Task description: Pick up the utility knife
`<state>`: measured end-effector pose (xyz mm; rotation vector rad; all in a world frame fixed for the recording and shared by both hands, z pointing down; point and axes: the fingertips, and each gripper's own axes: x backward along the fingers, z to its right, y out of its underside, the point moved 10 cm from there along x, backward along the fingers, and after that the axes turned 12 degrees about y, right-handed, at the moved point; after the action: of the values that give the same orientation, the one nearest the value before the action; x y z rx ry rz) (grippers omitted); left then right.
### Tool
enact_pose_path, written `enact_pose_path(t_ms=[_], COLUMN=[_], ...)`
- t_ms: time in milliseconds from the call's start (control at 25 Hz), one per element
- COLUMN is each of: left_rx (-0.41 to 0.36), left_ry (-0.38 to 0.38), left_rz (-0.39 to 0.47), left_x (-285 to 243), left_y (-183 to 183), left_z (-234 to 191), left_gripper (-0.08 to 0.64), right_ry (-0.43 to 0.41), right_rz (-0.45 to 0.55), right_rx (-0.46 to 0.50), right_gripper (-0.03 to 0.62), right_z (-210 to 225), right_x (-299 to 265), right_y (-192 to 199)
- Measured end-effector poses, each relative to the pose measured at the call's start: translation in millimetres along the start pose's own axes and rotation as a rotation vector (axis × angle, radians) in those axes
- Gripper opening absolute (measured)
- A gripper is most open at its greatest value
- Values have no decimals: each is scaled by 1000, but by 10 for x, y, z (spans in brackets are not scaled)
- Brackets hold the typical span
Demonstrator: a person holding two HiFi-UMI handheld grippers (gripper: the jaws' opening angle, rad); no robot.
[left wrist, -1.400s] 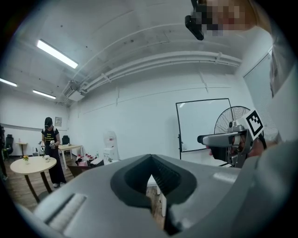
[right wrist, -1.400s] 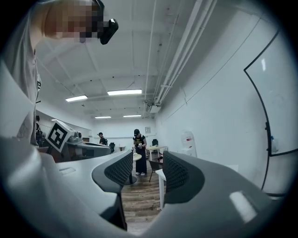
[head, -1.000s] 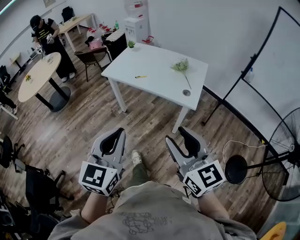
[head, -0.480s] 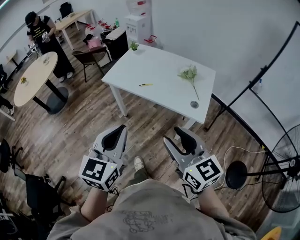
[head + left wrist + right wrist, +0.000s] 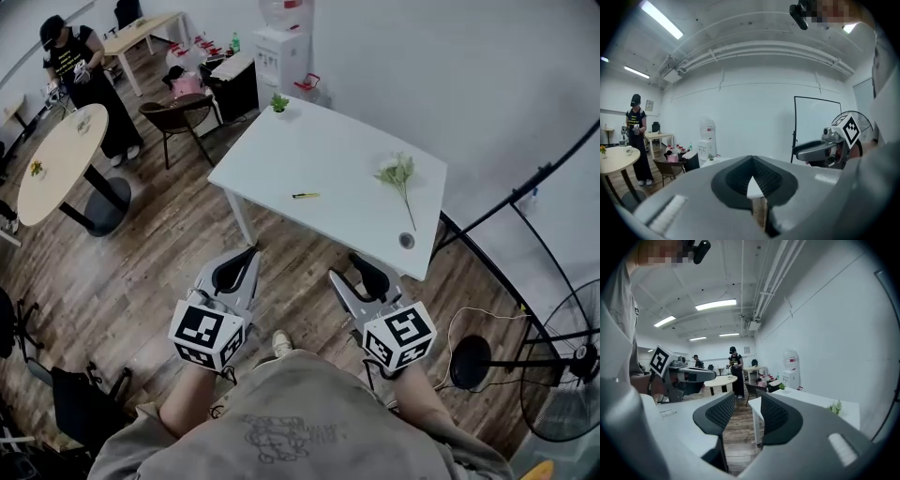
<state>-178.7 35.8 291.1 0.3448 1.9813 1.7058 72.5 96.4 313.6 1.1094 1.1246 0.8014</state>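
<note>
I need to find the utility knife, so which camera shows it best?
The head view: the utility knife lies small and yellow on the white table. Both gripper views show only parts of that table, no knife.

The person holds both grippers out in front of the torso, side by side and apart, each pointing forward and away from the body. The left gripper [image 5: 246,258] has its jaws brought together at the tips, with only a small triangular opening behind the point where they meet and nothing caught in it. The right gripper [image 5: 367,270] has its jaws parted, an empty gap running between the ribbed black pads [image 5: 718,411]. The left marker cube [image 5: 206,335] and right marker cube [image 5: 399,336] sit at the rear of the grippers, just ahead of the wrists. The bare left forearm [image 5: 186,410] and right forearm [image 5: 414,405] reach forward, elbows bent close to the sides.
</note>
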Motion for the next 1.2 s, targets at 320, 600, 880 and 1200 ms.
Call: enact_pose_path(t_ms=[320, 600, 880, 1200], left_rx=[-4, 23, 60, 157], left_ry=[52, 68, 46, 38], left_rz=[-42, -108, -184, -288], left_x=[-363, -690, -1175, -1835], left_y=[24, 162, 334, 587], left_z=[-617, -954, -1329, -1856], left_gripper=[0, 0, 0, 0], right_ry=[40, 40, 6, -65], right_rz=[-88, -142, -225, -339], right_rx=[8, 16, 85, 111], right_gripper=[199, 200, 201, 201], right_z=[95, 260, 579, 946], right_x=[-790, -1295, -1927, -2743], right_y=[25, 61, 284, 538])
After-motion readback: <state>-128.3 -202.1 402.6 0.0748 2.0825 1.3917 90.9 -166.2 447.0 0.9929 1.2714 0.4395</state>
